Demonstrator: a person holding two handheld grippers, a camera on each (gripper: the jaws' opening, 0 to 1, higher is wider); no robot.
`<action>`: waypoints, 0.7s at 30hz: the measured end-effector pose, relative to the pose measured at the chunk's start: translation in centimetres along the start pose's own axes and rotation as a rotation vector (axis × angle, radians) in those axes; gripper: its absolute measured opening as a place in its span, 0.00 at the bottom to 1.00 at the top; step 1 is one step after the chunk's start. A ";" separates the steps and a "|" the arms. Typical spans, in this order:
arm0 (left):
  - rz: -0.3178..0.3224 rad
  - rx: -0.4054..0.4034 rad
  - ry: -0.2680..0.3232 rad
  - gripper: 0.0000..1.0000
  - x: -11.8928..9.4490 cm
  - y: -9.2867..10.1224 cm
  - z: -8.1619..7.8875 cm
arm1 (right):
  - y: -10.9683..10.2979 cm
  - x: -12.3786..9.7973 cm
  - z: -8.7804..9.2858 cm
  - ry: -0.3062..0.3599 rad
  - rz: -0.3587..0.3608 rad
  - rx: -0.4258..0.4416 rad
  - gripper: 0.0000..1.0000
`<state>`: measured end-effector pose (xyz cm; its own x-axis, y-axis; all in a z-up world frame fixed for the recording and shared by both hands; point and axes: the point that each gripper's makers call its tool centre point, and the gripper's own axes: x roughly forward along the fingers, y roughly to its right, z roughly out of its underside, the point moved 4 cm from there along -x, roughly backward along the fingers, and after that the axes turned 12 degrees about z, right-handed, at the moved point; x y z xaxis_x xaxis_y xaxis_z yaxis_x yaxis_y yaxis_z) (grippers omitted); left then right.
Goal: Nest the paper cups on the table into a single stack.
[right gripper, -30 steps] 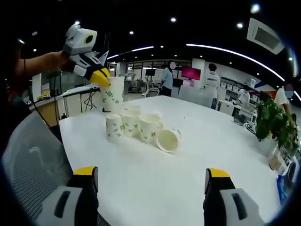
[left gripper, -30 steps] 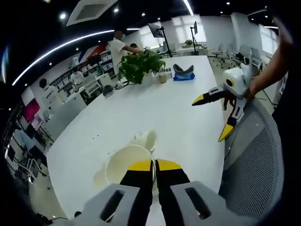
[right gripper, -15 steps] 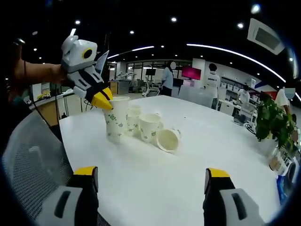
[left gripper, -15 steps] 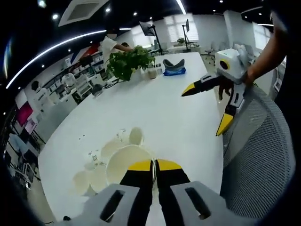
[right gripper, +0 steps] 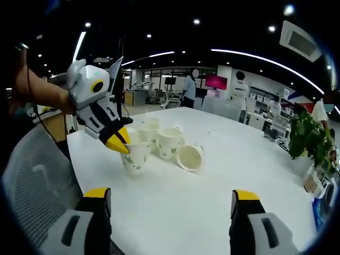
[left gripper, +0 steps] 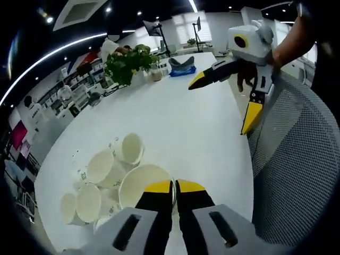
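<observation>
From the left gripper view I saw my left gripper (left gripper: 173, 187) at the bottom centre of the frame, its yellow-tipped jaws pressed together on the thin rim of a white paper cup (left gripper: 142, 183), whose round mouth opened toward the camera. Just left of it, in the lower left of the frame, stood a cluster of other cups (left gripper: 101, 167) (matte white paper with small green print), mouths up, while one tipped cup (left gripper: 131, 148) lay on its side a little above them. All rested on the smooth, glossy white desk (left gripper: 175, 117), which had a rounded edge. The right gripper (left gripper: 226, 98) hung in the upper right of that frame, jaws spread wide, held by a hand, over a grey mesh chair back (left gripper: 289, 175). A leafy potted plant (left gripper: 126, 62) sat at the far end of the desk, top centre-left.

In the right gripper view my right gripper (right gripper: 172, 204) had its two jaws well apart at the bottom corners, holding nothing. The left gripper showed at centre left, clamped on the held cup, which sat low among the other upright cups; whether it was fully seated in another cup I could not tell. The tipped cup lay just right of them, its open mouth facing me.
</observation>
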<state>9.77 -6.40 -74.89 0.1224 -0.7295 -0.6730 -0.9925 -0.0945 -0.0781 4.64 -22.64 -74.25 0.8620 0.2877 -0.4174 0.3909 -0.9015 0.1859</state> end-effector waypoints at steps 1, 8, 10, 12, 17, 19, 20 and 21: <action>0.003 -0.003 -0.002 0.00 0.1 0.0 0.1 | 0.0 0.0 0.0 0.000 0.000 0.000 0.95; 0.031 0.005 -0.033 0.00 0.7 0.7 0.7 | 0.0 0.0 0.0 -0.003 0.002 0.002 0.95; 0.034 0.022 -0.054 0.00 0.8 0.9 0.9 | 0.0 0.0 0.0 -0.004 0.000 0.001 0.95; 0.042 0.018 -0.048 0.01 0.8 1.0 0.8 | 0.0 0.0 0.1 -0.006 -0.002 -0.002 0.95; 0.036 0.016 -0.052 0.06 0.6 0.9 0.8 | 0.1 0.0 0.1 -0.004 0.005 0.004 0.95; 0.042 -0.004 -0.035 0.10 0.4 1.0 0.5 | 0.1 0.0 0.0 -0.003 0.007 0.007 0.95; 0.042 -0.007 -0.028 0.12 0.3 1.0 0.4 | 0.1 0.0 0.0 -0.002 0.008 0.009 0.95; 0.046 -0.011 -0.016 0.14 0.1 1.0 0.1 | 0.2 0.0 0.0 -0.001 0.011 0.010 0.95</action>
<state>8.83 -6.44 -75.13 0.0768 -0.7221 -0.6875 -0.9969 -0.0687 -0.0392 4.74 -22.85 -74.26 0.8656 0.2775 -0.4167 0.3783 -0.9078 0.1812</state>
